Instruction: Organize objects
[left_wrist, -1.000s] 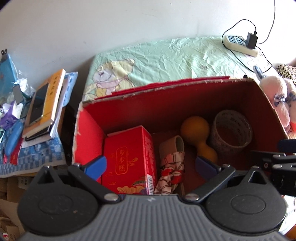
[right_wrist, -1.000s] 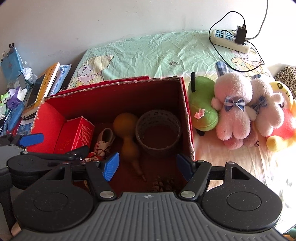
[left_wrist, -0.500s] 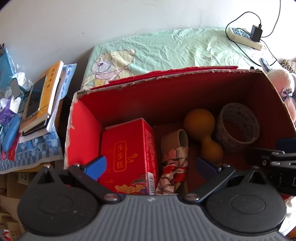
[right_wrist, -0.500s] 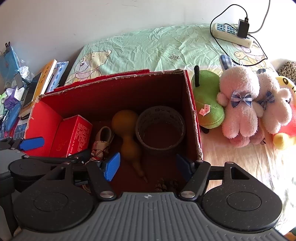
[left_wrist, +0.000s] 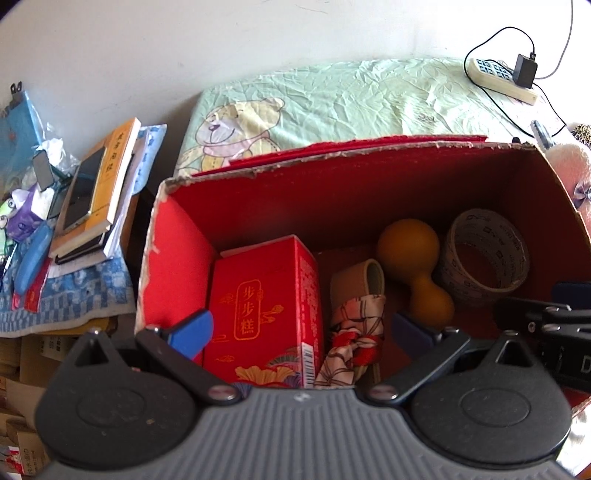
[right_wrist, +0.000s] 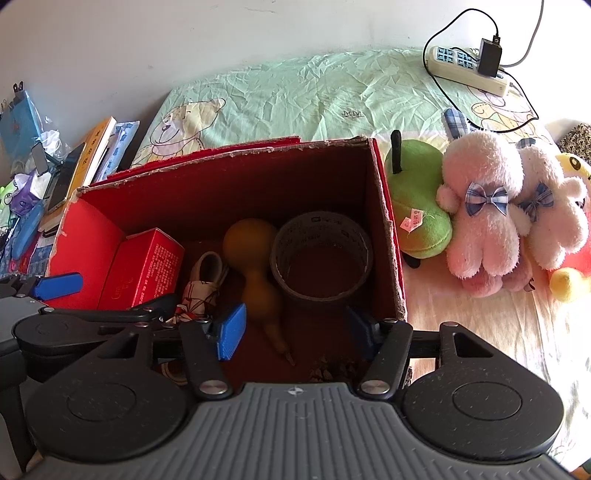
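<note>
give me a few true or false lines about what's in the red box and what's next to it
1. The tape roll lies inside the red box. True.
2. The gourd sits outside the box on the bedsheet. False: it is in the box, beside the tape roll.
3. The right gripper is shut on the gourd. False: it is open and holds nothing.
4. The pink plush is outside the box. True.
5. The left gripper is open. True.
</note>
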